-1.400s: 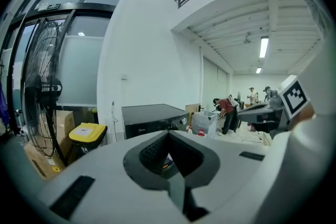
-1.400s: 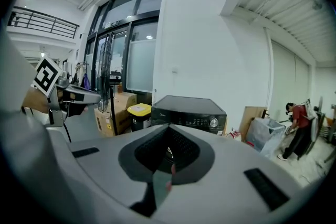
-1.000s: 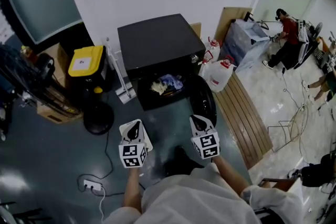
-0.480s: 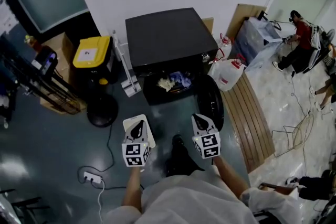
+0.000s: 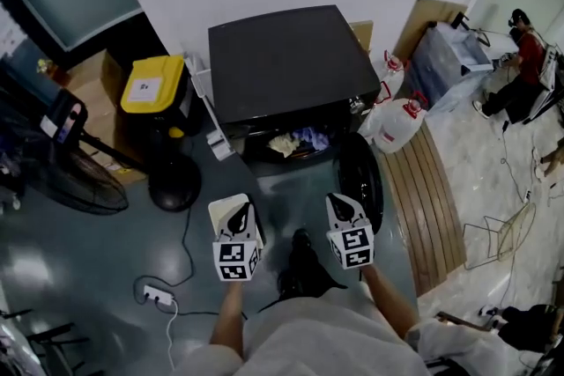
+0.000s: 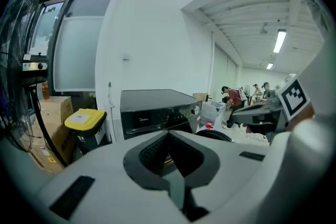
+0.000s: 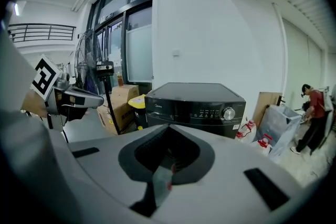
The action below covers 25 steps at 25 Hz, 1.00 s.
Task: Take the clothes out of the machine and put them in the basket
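Black washing machine (image 5: 291, 57) backed against a white wall, its round door (image 5: 359, 180) swung open to the right. Inside the drum, a small heap of clothes (image 5: 295, 141), pale and bluish, well apart from both grippers. Left gripper (image 5: 236, 221) and right gripper (image 5: 342, 207) side by side above the grey floor (image 5: 106, 251), short of the machine and aimed at its front. Jaws of the left pressed together, nothing between them. Jaws of the right likewise pressed together and empty. Left of the machine, a yellow-lidded bin (image 5: 152, 85) beside cardboard boxes (image 5: 88, 79). To the right, white jugs (image 5: 401, 121) with red caps and a slatted wooden board (image 5: 432, 198). On the floor near the left gripper, a white power strip (image 5: 154, 295).
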### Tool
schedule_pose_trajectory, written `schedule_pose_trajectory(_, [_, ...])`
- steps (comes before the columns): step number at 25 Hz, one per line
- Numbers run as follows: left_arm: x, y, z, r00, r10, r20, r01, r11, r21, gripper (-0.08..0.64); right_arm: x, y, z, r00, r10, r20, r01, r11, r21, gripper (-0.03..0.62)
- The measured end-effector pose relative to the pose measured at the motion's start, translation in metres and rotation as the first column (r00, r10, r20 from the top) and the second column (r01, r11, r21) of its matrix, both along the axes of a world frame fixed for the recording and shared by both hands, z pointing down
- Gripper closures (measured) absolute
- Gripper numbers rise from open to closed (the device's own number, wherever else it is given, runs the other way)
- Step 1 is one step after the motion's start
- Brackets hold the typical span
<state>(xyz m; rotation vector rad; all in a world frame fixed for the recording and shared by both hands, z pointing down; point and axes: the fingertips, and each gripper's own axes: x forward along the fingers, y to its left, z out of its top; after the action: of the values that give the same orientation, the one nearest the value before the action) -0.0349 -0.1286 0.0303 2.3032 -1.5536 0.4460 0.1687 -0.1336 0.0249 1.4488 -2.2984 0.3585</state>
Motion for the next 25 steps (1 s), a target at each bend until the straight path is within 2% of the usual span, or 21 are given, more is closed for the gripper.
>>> schedule_pose_trajectory(6, [0.007,-0.041,0.020,1.000,-0.016,0.001,0.016,1.000,-0.021,0.541,0.000,-0.042,0.030,0.999,-0.031,0.004,0.032,0.999,-0.029,0.568])
schedule_pose_trajectory(13, [0.005,-0.052,0.061,1.000,-0.018,0.004,0.018,0.999,-0.051,0.541,-0.008,-0.061,0.065,0.999,-0.036,0.016,0.037,0.998,-0.057,0.569])
schedule_pose_trajectory(20, [-0.007,-0.050,0.122,1.000,-0.027,0.003,0.027,0.996,-0.085,0.541,-0.029,-0.066,0.118,0.998,-0.060,0.021,0.061,0.996,-0.072,0.568])
schedule_pose_trajectory(25, [-0.019,-0.065,0.188,0.999,-0.041,0.006,0.041,0.996,-0.079,0.541,-0.050,-0.083,0.178,0.996,-0.083,0.029,0.085,0.995,-0.054,0.568])
